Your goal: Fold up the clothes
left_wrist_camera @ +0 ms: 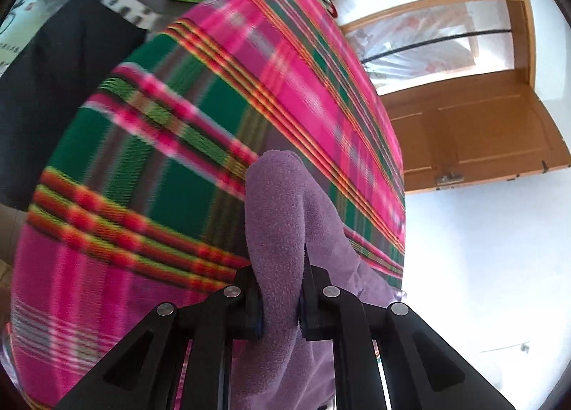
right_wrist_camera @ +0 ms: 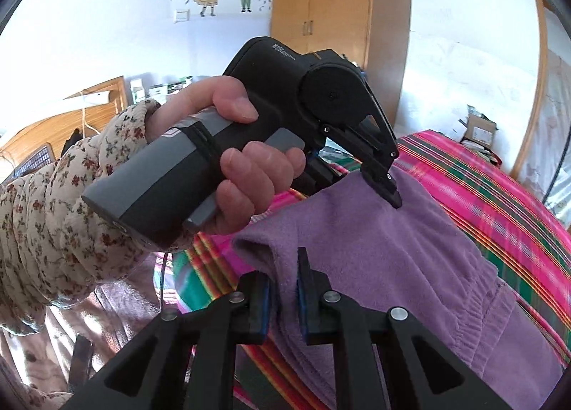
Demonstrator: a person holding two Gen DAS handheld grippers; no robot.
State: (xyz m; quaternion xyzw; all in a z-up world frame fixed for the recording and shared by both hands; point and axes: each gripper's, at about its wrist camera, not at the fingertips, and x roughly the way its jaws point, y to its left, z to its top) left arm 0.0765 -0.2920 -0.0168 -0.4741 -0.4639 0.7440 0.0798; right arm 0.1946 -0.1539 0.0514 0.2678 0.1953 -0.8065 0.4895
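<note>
Left wrist view: nearest the camera, the left gripper (left_wrist_camera: 280,306) has its black jaws pinching a bunched fold of the purple fleece garment (left_wrist_camera: 274,217), which rises between them and trails down out of view. Beyond it lies the pink, green and orange plaid bed cover (left_wrist_camera: 171,145), blurred. A black cloth (left_wrist_camera: 53,88) lies at the far left and a brown wooden door (left_wrist_camera: 474,128) stands at the right.

Right wrist view: nearest the camera, the right gripper (right_wrist_camera: 283,303) pinches a near edge of the same purple fleece garment (right_wrist_camera: 374,249). The garment spreads rumpled to the right over the plaid cover, an elasticated band showing at the near right. Farther off, a hand (right_wrist_camera: 246,167) in a floral sleeve (right_wrist_camera: 57,217) holds the left gripper, clamped on a farther edge of the fleece.

Judgement: both edges are gripped, but no flat, finished fold is visible; the folding appears early, with most work left.
</note>
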